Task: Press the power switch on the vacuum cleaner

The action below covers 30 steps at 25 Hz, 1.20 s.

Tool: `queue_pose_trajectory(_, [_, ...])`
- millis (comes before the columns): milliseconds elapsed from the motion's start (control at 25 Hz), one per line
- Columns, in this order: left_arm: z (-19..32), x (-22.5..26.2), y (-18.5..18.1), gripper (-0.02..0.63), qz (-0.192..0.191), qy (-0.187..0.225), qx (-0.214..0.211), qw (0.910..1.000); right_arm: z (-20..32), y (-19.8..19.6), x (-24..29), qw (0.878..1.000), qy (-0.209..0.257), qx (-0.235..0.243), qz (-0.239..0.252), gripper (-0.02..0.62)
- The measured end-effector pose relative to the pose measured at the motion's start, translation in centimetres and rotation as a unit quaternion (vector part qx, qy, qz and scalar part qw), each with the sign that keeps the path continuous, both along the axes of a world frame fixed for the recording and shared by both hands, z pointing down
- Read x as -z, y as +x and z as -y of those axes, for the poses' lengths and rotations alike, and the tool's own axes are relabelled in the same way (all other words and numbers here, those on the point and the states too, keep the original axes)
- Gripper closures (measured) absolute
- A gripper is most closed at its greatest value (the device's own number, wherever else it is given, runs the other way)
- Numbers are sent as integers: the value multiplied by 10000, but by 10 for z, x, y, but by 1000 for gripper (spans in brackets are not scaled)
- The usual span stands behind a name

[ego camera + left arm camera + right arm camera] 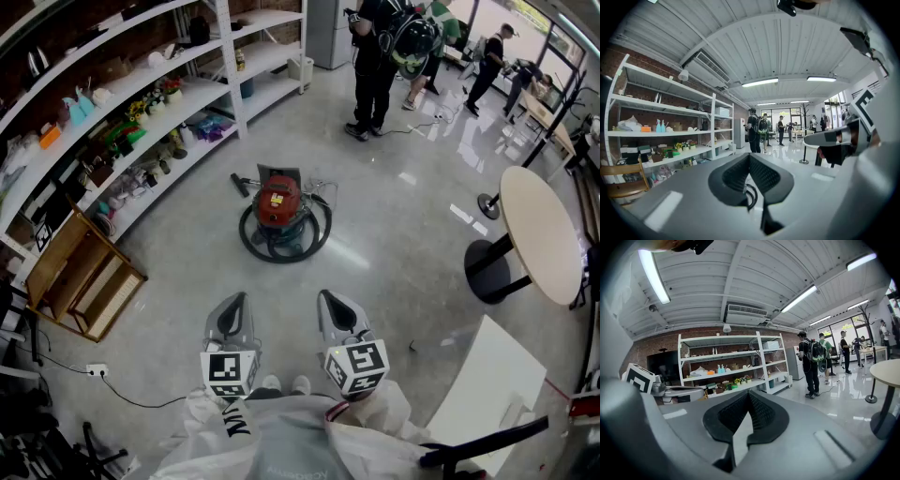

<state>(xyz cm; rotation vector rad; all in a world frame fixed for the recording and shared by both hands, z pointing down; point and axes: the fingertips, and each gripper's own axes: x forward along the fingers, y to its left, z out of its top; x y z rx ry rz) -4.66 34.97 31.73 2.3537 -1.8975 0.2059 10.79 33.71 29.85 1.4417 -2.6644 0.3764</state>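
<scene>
white shelving [228, 56]: along the left wall, stocked.
round table [539, 234]: at right.
red vacuum cleaner [278, 208]: on the floor, hose coiled round it, well ahead of both grippers.
left gripper [234, 300], right gripper [330, 296]: jaws together, nothing held.

Grey floor [394, 244] bears the red vacuum cleaner [278, 204] inside its coiled hose [281, 248]

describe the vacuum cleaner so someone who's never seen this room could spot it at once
Find the long white shelving on the left wall. On the open floor before it sits the vacuum cleaner. It alone is a squat red canister ringed by a dark coiled hose.
</scene>
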Motion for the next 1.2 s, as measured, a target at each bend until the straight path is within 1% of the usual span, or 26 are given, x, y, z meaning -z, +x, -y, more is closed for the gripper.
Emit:
queue_pose_trajectory(240, [-5, -2, -8, 606, 164, 38, 35, 9999, -1, 3, -1, 10000, -3, -51, -2, 595])
queue_pose_trajectory(520, [-4, 8, -16, 606, 197, 247, 21, 9995, -1, 15, -2, 9999, 28, -144, 80, 595])
queue_pose_trajectory(680, [0, 13, -21, 606, 220, 340, 59, 9992, 4, 25, 1, 9994, 113, -293, 142, 595])
queue_pose_trajectory(1200, [5, 25, -3, 606, 214, 454, 8, 9987, 4, 41, 6, 9991, 200, -318, 216, 595])
